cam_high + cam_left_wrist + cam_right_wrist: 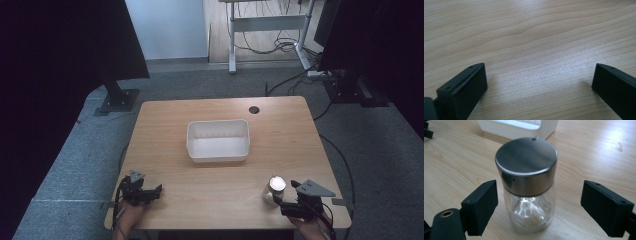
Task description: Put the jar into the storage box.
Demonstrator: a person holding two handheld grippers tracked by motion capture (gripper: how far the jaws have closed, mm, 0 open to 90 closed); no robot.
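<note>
**Claws open; jar bracketed, not gripped**

Right claw (539,207) stands with jaws spread either side of the glass jar (529,202), clear of both. I find the jar upright near the bench's (165,130) front right corner, steel lid (526,160) on. My left claw (539,85) gapes over bare wood near the front left corner. White tub (218,141) sits mid-bench.

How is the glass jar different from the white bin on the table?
The glass jar is clear and round, capped with a metal lid; the white bin is opaque, rectangular and open-topped. The jar is far smaller and stands between the right gripper's open jaws; the bin sits mid-table, untouched. Both stand upright on the wooden table.
</note>
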